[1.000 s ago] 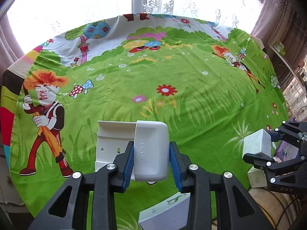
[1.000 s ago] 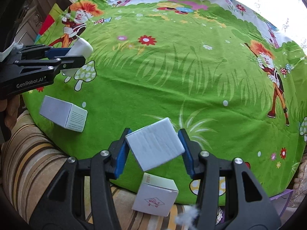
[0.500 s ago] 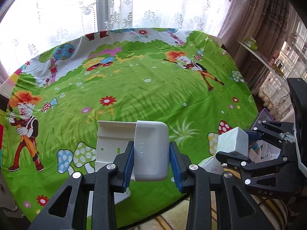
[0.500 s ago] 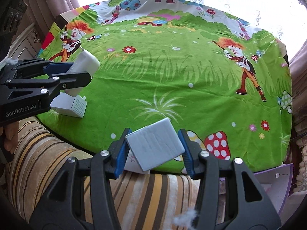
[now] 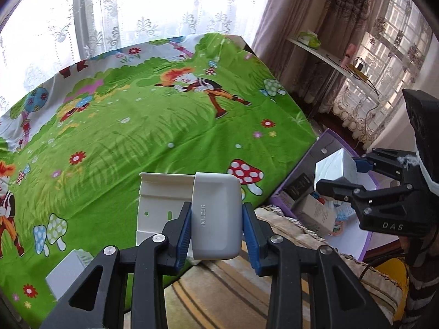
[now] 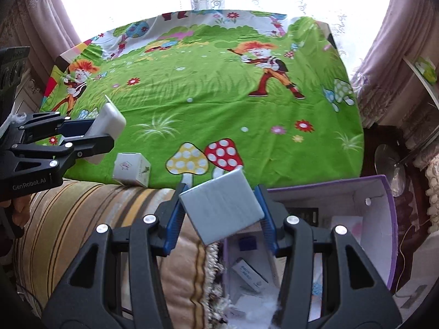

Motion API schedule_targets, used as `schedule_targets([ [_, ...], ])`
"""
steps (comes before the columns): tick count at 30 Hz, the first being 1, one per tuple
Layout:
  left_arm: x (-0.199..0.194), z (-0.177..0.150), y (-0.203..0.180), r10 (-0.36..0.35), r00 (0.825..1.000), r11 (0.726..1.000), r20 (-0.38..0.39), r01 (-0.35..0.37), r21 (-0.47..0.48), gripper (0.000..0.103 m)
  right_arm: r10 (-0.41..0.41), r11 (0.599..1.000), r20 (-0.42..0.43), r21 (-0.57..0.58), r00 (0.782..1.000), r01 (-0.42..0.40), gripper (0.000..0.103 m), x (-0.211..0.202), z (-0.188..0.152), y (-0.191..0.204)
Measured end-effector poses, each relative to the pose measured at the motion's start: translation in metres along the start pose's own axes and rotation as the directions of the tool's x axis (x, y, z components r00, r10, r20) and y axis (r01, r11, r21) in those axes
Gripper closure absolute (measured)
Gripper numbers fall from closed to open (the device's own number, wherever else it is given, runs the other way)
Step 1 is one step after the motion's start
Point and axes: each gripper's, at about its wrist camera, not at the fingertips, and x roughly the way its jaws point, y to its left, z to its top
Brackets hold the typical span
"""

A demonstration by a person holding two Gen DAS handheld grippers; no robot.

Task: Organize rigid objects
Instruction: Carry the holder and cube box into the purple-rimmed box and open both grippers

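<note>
Holder (image 5: 215, 216): white plastic, word "HOLDER" on its face, clamped upright between the blue pads (image 5: 183, 240) of the left tongs (image 5: 216, 240), w/ a white backplate (image 5: 162, 200) sticking out to its left. It hangs in the air over the near edge of the desk (image 5: 153, 137), which wears a green cartoon cloth w/ mushrooms & flowers. In the right wrist view the same holder (image 6: 109, 122) shows at far left, in the left tongs (image 6: 103, 134).

Grey-white box (image 6: 221, 204): gripped tilted, corner-down, by the right tongs (image 6: 221, 218), pads on two opposite sides. It hangs just above the near-left corner of an open purple bin (image 6: 391, 219), which stands right of the desk, beside a striped cushion (image 6: 82, 219). From the left wrist view the box (image 5: 336, 167) & right tongs (image 5: 343, 175) hang over the bin (image 5: 310, 159) too.

Inside the bin: several small cartons (image 5: 315, 212), mostly white, one dark; labels too small to read.

Left on the desk: one small white carton (image 6: 131, 168) at the near edge, just right of the left tongs; in the left wrist view a white carton (image 5: 68, 271) near the edge at lower left.

Lace curtains (image 5: 164, 13) behind the desk.
</note>
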Motion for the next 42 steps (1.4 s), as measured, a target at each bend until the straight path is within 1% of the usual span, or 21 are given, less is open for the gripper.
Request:
schedule_targets([
  [6,0.009,0.003,-0.046,-0.053,0.998,0.996,-0.028,0.055,0.07,0.066,-0.05,0.995,0.012,0.086,0.999,0.049,0.049,-0.021,-0.02,-0.05],
  [11,0.019,0.003,-0.093,-0.118,0.99,0.981,-0.073,0.127,0.145,0.066,-0.09,0.985,0.016,0.148,0.996,0.087,0.049,-0.035,-0.037,-0.084],
  [14,0.028,-0.001,-0.122,-0.17,0.978,0.966,-0.122,0.189,0.176,0.066,-0.107,0.979,0.017,0.176,0.994,0.102,0.049,-0.041,-0.047,-0.1],
  [16,0.035,-0.005,-0.141,-0.185,0.971,0.955,-0.155,0.214,0.204,0.066,-0.115,0.974,0.018,0.198,0.993,0.109,0.049,-0.045,-0.053,-0.111],
  [19,0.043,-0.012,-0.166,-0.218,0.954,0.938,-0.207,0.264,0.224,0.066,-0.126,0.967,0.02,0.225,0.992,0.118,0.049,-0.05,-0.061,-0.124],
  [22,0.05,-0.018,-0.188,-0.229,0.941,0.923,-0.25,0.292,0.252,0.066,-0.136,0.961,0.025,0.245,0.99,0.126,0.049,-0.055,-0.068,-0.136],
  [24,0.054,-0.023,-0.202,-0.244,0.926,0.911,-0.287,0.321,0.261,0.066,-0.144,0.957,0.03,0.26,0.989,0.131,0.049,-0.06,-0.073,-0.143],
  [26,0.059,-0.027,-0.215,-0.26,0.907,0.899,-0.33,0.353,0.261,0.066,-0.149,0.952,0.035,0.275,0.988,0.134,0.049,-0.063,-0.077,-0.149],
  [27,0.062,-0.03,-0.22,-0.257,0.902,0.896,-0.346,0.357,0.266,0.066,-0.15,0.95,0.037,0.281,0.988,0.134,0.049,-0.064,-0.078,-0.152],
  [29,0.066,-0.034,-0.227,-0.239,0.898,0.894,-0.37,0.353,0.277,0.066,-0.149,0.949,0.04,0.288,0.988,0.132,0.049,-0.065,-0.08,-0.154],
  [30,0.068,-0.036,-0.23,-0.236,0.892,0.89,-0.386,0.357,0.282,0.066,-0.149,0.948,0.04,0.289,0.988,0.131,0.049,-0.065,-0.082,-0.155],
  [35,0.074,-0.043,-0.237,-0.234,0.869,0.878,-0.436,0.382,0.289,0.064,-0.149,0.946,0.046,0.298,0.988,0.128,0.049,-0.066,-0.084,-0.159],
  [36,0.075,-0.043,-0.236,-0.244,0.863,0.877,-0.442,0.39,0.28,0.06,-0.15,0.946,0.046,0.299,0.988,0.129,0.049,-0.066,-0.084,-0.159],
  [37,0.076,-0.043,-0.235,-0.259,0.854,0.876,-0.451,0.404,0.263,0.057,-0.15,0.946,0.046,0.299,0.988,0.129,0.049,-0.066,-0.084,-0.159],
  [38,0.076,-0.043,-0.235,-0.268,0.847,0.876,-0.46,0.413,0.25,0.049,-0.15,0.945,0.046,0.3,0.988,0.129,0.049,-0.066,-0.084,-0.16],
  [39,0.076,-0.043,-0.234,-0.273,0.846,0.877,-0.457,0.415,0.243,0.047,-0.151,0.945,0.046,0.301,0.987,0.131,0.049,-0.066,-0.084,-0.16],
  [42,0.069,-0.036,-0.226,-0.309,0.851,0.882,-0.425,0.424,0.206,0.047,-0.152,0.943,0.046,0.307,0.987,0.131,0.049,-0.066,-0.084,-0.161],
])
